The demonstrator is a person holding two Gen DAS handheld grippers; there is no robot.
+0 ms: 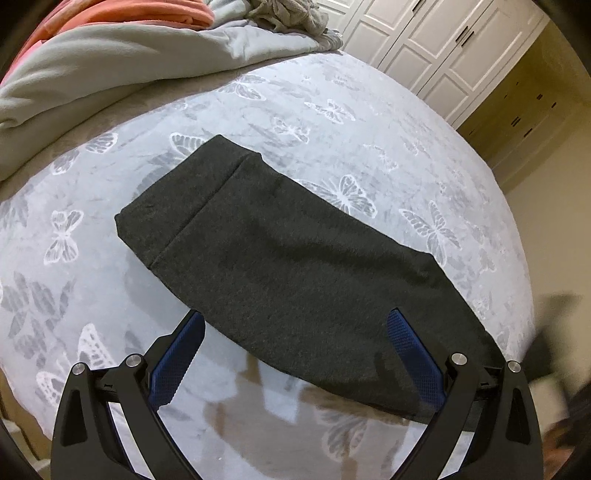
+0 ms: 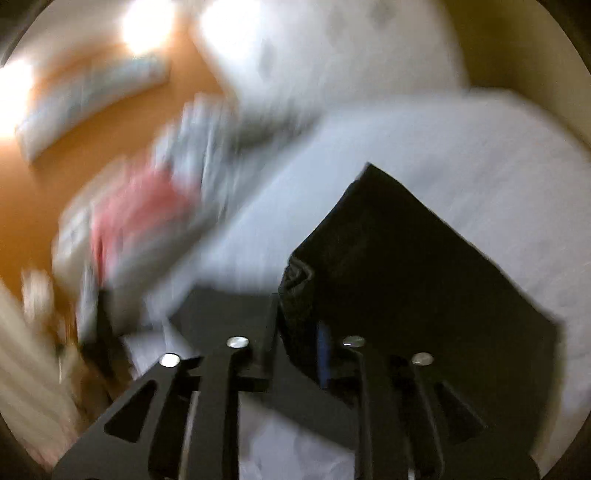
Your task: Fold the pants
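Folded pants mid-bedspread, bare cover around; left gripper spread at near edge, right gripper pinching pants.

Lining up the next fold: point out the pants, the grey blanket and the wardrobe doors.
pants (image 1: 288,258): left wrist view, middle of the folded dark fabric.
grey blanket (image 1: 110,70): left wrist view, its broad top fold.
wardrobe doors (image 1: 436,33): left wrist view, a white door panel.

My left wrist camera looks down close over the pants toward twelve o'clock; my blurred right one shares them at three o'clock.
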